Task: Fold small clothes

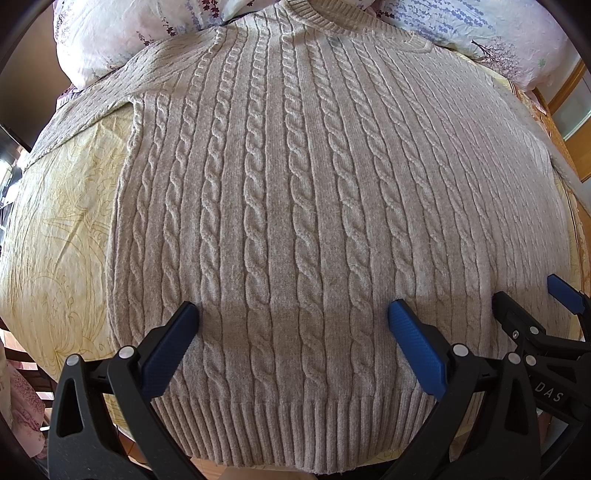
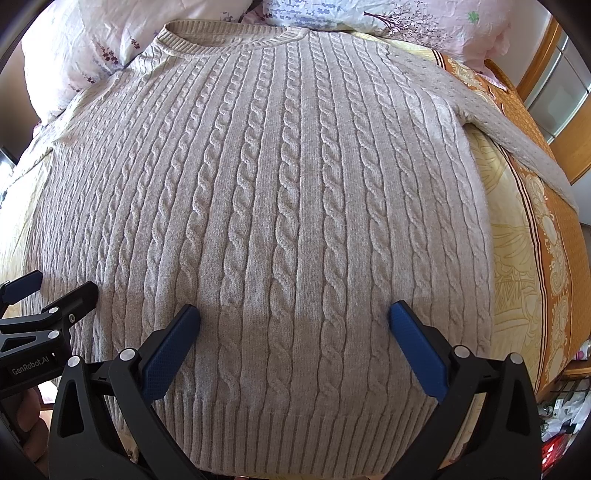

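Observation:
A beige cable-knit sweater (image 1: 288, 192) (image 2: 280, 192) lies flat and face up on the bed, collar far, ribbed hem near. Its left sleeve (image 1: 85, 110) spreads out to the left, its right sleeve (image 2: 517, 144) to the right. My left gripper (image 1: 293, 314) is open just above the lower left part of the body, nothing between its blue pads. My right gripper (image 2: 294, 314) is open above the lower right part, also holding nothing. Each gripper shows in the other's view: the right gripper (image 1: 535, 299) at the right edge, the left gripper (image 2: 59, 288) at the left edge.
A yellow patterned bedsheet (image 1: 62, 229) covers the bed, with an orange border (image 2: 554, 236) on the right side. Floral pillows (image 1: 110, 33) (image 2: 406, 22) lie behind the collar. Wooden furniture (image 2: 554, 92) stands to the far right. Clutter (image 2: 561, 424) sits on the floor at lower right.

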